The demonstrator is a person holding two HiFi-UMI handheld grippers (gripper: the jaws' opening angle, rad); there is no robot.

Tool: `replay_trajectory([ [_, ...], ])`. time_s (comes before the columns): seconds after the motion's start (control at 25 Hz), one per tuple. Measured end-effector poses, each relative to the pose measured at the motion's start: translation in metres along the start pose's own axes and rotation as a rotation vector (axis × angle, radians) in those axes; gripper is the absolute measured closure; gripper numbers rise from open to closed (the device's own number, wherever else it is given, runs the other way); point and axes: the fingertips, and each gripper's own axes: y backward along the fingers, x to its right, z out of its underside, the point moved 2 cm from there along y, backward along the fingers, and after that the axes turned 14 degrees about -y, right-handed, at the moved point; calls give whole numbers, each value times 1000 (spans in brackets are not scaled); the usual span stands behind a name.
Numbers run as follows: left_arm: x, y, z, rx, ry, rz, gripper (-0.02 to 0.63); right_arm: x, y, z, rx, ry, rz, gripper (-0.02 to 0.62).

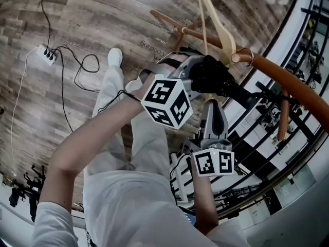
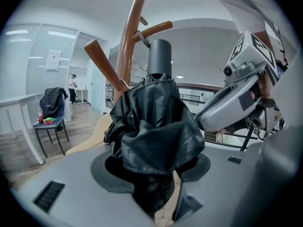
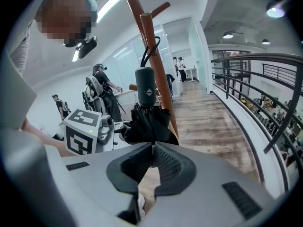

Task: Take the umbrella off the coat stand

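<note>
While gripping the umbrella (image 2: 156, 126) round its bunched black canopy, presses both pads of the left gripper (image 2: 151, 174) deep into the fabric, cloth bulging out over the jaws. Holds it upright, dark cylindrical handle (image 2: 159, 58) uppermost, just beside the curved orange-brown pole of the coat stand (image 2: 130, 41) and between two of its slanting pegs. Pinches, with the right gripper (image 3: 152, 150), what looks like a thin fold at the canopy's lower edge, jaws all but together, from just below and to the right of the left one. Shows, in the right gripper view, a thin black cord loop (image 3: 150, 51) rising from the handle and seemingly hooked round a peg. Seen from the head view, sets the black bundle beyond both marker cubes, against the near end of the stand, beside a pale wooden hanger (image 1: 216, 24) on the same stand. Far below, plank floor (image 1: 77, 14) with a white power strip (image 1: 46, 54) at far left; to the right, a black railing (image 3: 255, 103).
</note>
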Motion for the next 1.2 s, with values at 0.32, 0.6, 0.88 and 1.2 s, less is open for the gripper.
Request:
replay_trajectory([
  [0.32,8,19,-19,-13,-20,27,360,-18,23,-15,46,-2,7,558],
  [0.6,4,32,-30,-20,-37,52,360,-32,35,-28,69,-14,22,558],
  [0.88,6,48,-47,-27,-41,56,360,-49,59,-38,88,-22,29,558],
  [1.2,25,60,-81,-36,-62,75,360,-40,96,-57,129,-76,61,558],
])
